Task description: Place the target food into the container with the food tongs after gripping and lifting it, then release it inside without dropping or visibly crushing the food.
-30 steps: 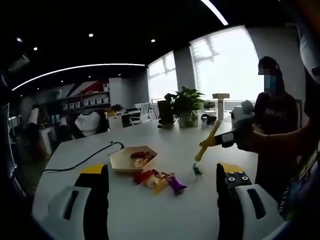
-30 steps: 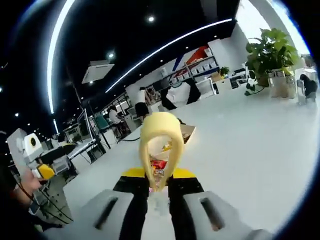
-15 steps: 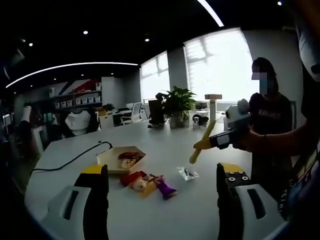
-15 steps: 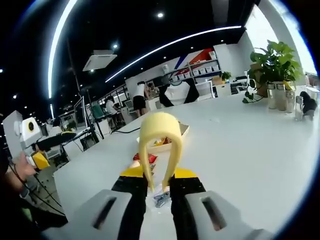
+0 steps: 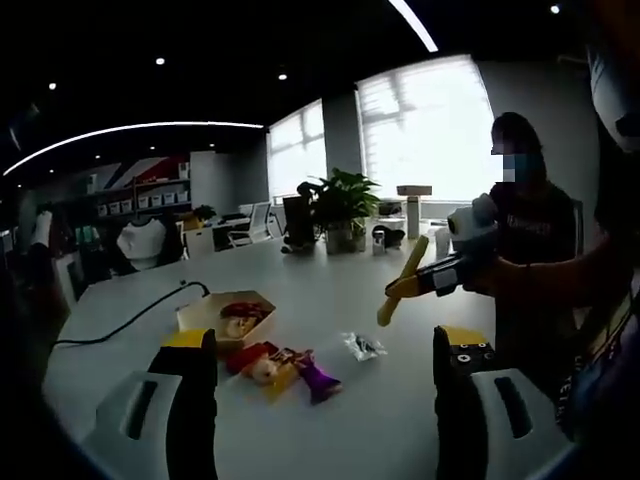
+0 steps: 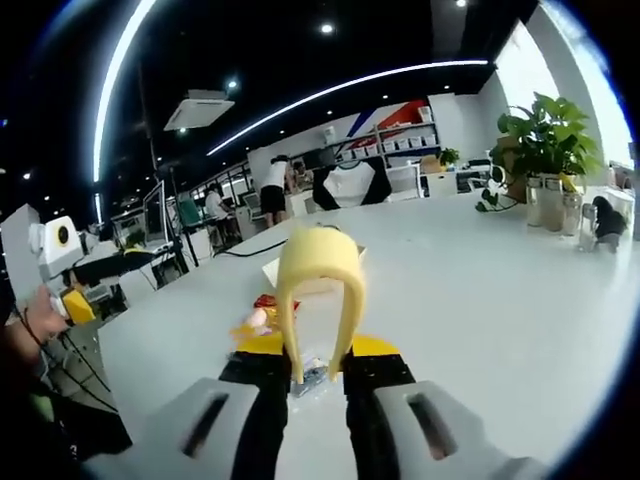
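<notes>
Right gripper view: the yellow food tongs (image 6: 318,300) stand square in front, hiding most of the container (image 6: 300,280) and the wrapped snacks (image 6: 262,312) behind them. Left gripper view: what lies inside the container (image 5: 215,315) is too dim to identify, and the clear packet (image 5: 363,346) is too small to read.

Left gripper (image 5: 316,395): black jaws, yellow tips, white housings; right gripper (image 6: 319,385) alike.
</notes>
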`<state>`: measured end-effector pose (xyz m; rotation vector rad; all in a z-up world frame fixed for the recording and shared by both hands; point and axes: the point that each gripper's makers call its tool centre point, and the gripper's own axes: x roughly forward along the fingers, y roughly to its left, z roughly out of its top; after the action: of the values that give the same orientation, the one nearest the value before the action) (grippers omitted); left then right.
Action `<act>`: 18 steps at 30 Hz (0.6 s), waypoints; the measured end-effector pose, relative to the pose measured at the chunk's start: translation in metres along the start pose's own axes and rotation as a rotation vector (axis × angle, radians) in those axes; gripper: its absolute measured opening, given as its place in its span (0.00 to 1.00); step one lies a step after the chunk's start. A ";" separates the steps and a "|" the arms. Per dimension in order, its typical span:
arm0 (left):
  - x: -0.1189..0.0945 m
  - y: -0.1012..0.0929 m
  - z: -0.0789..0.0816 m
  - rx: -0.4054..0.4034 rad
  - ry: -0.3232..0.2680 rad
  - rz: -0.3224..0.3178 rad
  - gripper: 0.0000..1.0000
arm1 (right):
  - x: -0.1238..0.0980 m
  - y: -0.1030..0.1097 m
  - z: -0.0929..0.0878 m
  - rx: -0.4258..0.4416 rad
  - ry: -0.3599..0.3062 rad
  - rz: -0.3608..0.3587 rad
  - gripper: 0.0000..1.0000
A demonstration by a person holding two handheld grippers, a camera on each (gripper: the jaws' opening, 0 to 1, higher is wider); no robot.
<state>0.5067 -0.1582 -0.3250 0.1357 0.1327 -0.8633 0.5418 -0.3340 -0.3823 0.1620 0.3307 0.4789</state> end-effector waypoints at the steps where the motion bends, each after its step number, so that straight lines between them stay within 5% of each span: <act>1: 0.000 -0.002 -0.001 -0.004 0.001 -0.009 0.95 | 0.000 -0.001 -0.001 -0.001 0.004 -0.002 0.16; 9: 0.004 -0.007 -0.002 0.000 0.017 -0.032 0.95 | 0.001 -0.012 -0.005 0.010 0.002 -0.020 0.17; 18: 0.000 -0.006 -0.003 0.019 0.033 -0.023 0.94 | 0.010 -0.033 -0.022 0.320 -0.064 -0.081 0.20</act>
<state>0.5017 -0.1619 -0.3284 0.1667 0.1569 -0.8855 0.5568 -0.3565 -0.4130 0.4728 0.3484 0.3378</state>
